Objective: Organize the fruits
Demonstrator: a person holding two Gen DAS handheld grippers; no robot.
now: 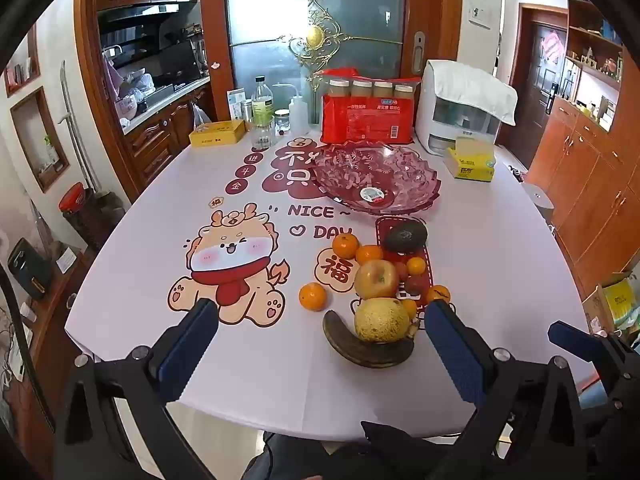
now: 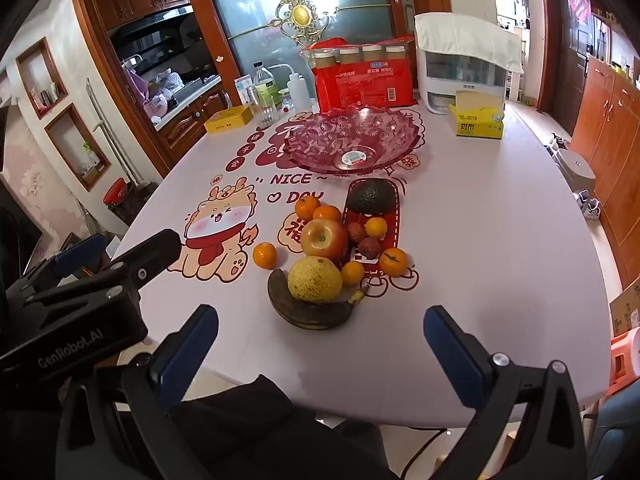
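A home dining room: tablecloth-covered table (image 1: 160, 280), wooden kitchen cabinets (image 1: 160, 136), shelving (image 1: 592, 52).

A white table (image 2: 480, 240) printed with a cartoon dragon carries a pink glass bowl (image 2: 352, 142). Nearer lie a blackened banana (image 2: 312, 312), a melon (image 2: 315, 279), an apple (image 2: 324, 239), an avocado (image 2: 370, 196) and several oranges (image 2: 265, 255). A yellow tissue box (image 2: 478, 122) sits at the far edge.

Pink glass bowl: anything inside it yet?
No fruit in the pink glass bowl: only a round sticker label on its bottom. All fruit, e.g. avocado and apple, lies on the table in front. Tablecloth print shows through the glass.
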